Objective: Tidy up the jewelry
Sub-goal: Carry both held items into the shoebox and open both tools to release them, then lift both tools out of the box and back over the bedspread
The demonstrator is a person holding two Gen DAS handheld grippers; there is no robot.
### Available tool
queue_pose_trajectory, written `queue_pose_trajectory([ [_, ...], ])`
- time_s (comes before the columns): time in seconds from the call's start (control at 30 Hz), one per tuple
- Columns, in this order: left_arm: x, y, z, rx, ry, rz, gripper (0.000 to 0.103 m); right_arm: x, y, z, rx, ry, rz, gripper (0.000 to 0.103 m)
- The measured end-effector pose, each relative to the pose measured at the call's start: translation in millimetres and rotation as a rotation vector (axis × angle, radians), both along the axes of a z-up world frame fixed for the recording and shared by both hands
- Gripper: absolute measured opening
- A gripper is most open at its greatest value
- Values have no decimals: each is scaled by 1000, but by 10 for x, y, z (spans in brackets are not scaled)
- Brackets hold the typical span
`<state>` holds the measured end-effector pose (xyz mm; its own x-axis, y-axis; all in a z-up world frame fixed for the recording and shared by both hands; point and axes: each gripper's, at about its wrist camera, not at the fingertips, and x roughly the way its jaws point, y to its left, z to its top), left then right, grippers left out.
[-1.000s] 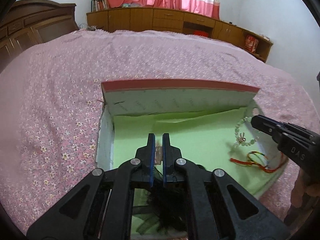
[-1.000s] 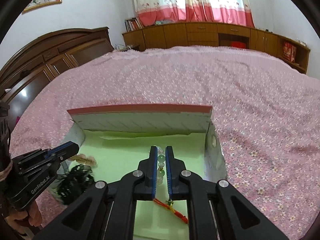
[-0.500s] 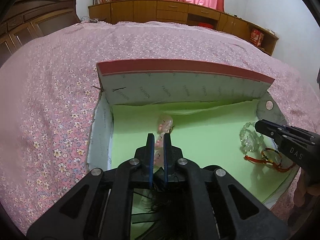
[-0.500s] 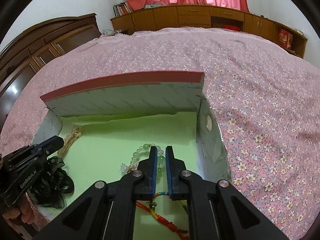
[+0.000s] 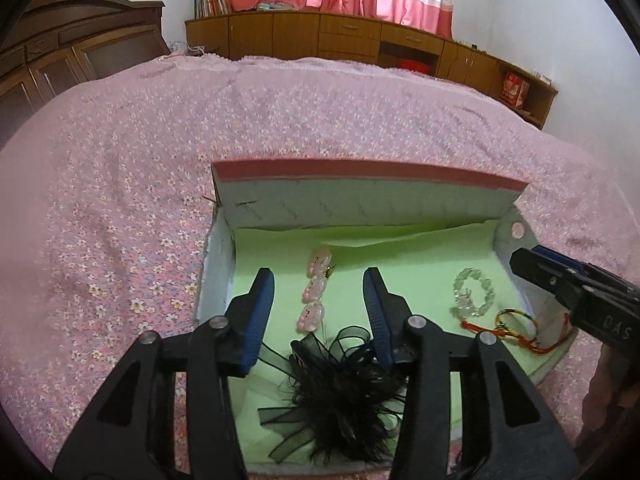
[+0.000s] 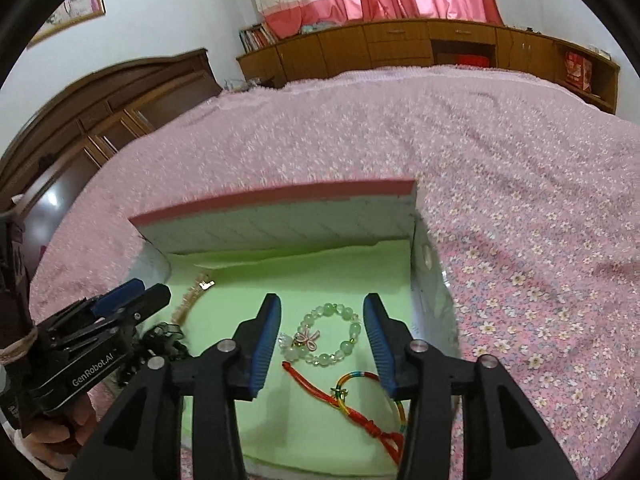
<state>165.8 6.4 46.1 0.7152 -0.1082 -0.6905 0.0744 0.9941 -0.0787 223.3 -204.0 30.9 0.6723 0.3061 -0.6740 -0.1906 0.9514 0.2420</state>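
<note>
An open box (image 5: 360, 204) with a red-edged lid and green lining (image 6: 320, 272) sits on the bed. In the left wrist view my left gripper (image 5: 319, 280) has its jaws opening, with a pink bead hair clip (image 5: 315, 294) lying loose on the lining between them. A black feathery hair piece (image 5: 340, 392) lies just below it. In the right wrist view my right gripper (image 6: 320, 306) also has its jaws opening, and a pale green bead bracelet (image 6: 326, 338) rests free between them. A red and rainbow cord bracelet (image 6: 360, 400) lies beside it.
The pink floral bedspread (image 5: 280, 120) spreads all around the box. Wooden cabinets (image 5: 360, 44) and a dark headboard (image 6: 100, 112) stand at the far side. A person's hand (image 6: 56, 436) holds the left gripper at the box's left edge.
Both grippers went from shut to spread apart. The pink clip and the green bead bracelet left the pads and now lie on the green lining. Both cameras drew back a little.
</note>
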Motion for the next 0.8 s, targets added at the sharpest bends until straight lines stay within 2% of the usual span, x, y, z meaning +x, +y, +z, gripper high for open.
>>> queue_pose_trajectory([
  [0.47, -429, 20, 316, 1, -104, -6, 40, -525, -121, 403, 55, -139, -10, 60],
  [0.8, -723, 44, 445, -31, -148, -12, 42, -942, -107, 566, 39, -198, 9, 61],
])
